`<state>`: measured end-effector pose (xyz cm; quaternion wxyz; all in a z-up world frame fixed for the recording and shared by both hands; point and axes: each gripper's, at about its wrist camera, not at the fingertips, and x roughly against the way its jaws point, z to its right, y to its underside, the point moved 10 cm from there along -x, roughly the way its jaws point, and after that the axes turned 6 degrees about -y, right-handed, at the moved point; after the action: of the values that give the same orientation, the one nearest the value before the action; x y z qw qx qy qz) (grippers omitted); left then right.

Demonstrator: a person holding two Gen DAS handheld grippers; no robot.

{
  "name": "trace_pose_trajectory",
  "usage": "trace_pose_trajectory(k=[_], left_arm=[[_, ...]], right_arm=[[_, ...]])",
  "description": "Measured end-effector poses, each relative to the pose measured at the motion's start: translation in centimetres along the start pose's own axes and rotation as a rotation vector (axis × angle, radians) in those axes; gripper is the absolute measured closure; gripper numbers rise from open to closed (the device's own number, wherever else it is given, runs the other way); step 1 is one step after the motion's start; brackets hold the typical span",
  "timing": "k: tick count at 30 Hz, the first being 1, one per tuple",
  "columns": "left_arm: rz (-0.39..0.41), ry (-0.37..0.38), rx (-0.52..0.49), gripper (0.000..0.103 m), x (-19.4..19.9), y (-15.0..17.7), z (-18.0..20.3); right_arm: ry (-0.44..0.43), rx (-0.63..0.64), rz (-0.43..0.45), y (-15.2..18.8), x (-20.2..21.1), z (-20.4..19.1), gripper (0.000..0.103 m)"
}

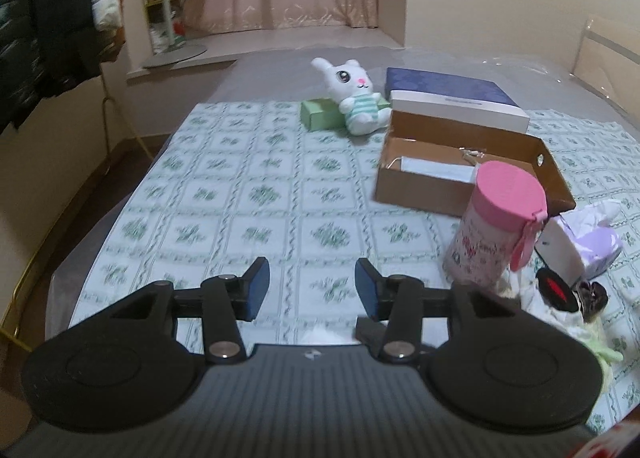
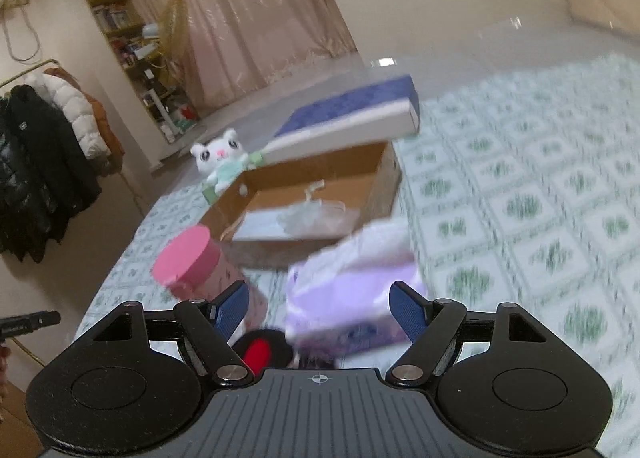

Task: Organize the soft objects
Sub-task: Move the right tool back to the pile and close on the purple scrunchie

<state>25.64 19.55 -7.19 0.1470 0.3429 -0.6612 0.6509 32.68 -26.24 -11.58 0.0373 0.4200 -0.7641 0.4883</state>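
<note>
My left gripper (image 1: 312, 278) hangs open over the green-patterned cloth (image 1: 240, 193) with nothing between its blue pads. A purple tissue pack (image 2: 352, 290) lies between the fingers of my right gripper (image 2: 320, 294), which is open; the left pad stands clear of the pack. The same tissue pack (image 1: 596, 246) shows at the far right of the left wrist view. A white plush rabbit (image 1: 352, 97) in a striped shirt sits at the far end, also seen as the rabbit (image 2: 220, 157). An open cardboard box (image 1: 424, 189) holds a face mask (image 1: 436, 171).
A pink-lidded cup (image 1: 492, 225) stands in front of the box. A round black and red thing (image 1: 554, 290) and crumpled pale cloth (image 1: 560, 322) lie beside it. A blue and white box (image 1: 452, 93) and a green box (image 1: 322, 113) sit at the back. Coats (image 1: 40, 17) hang left.
</note>
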Motion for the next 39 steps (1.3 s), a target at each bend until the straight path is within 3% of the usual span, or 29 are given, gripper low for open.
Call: trace_pose_trajectory(k=[11,23,39], left_arm=[[-0.041,-0.033,0.080,0.059,2.9,4.7,-1.4],[-0.101,-0.082,0.132,0.059,3.4,9.4,-2.6],[-0.131,-0.060,0.133,0.059,1.6,10.4,0.1]], right_arm=[[0.012,0.001,-0.092,5.2,0.3,-1.1,0.026],[0.062,0.108,-0.113,7.9,-1.6,-2.1,0.028],[0.069,0.165,-0.130,9.2,-5.1,-1.5,0.043]])
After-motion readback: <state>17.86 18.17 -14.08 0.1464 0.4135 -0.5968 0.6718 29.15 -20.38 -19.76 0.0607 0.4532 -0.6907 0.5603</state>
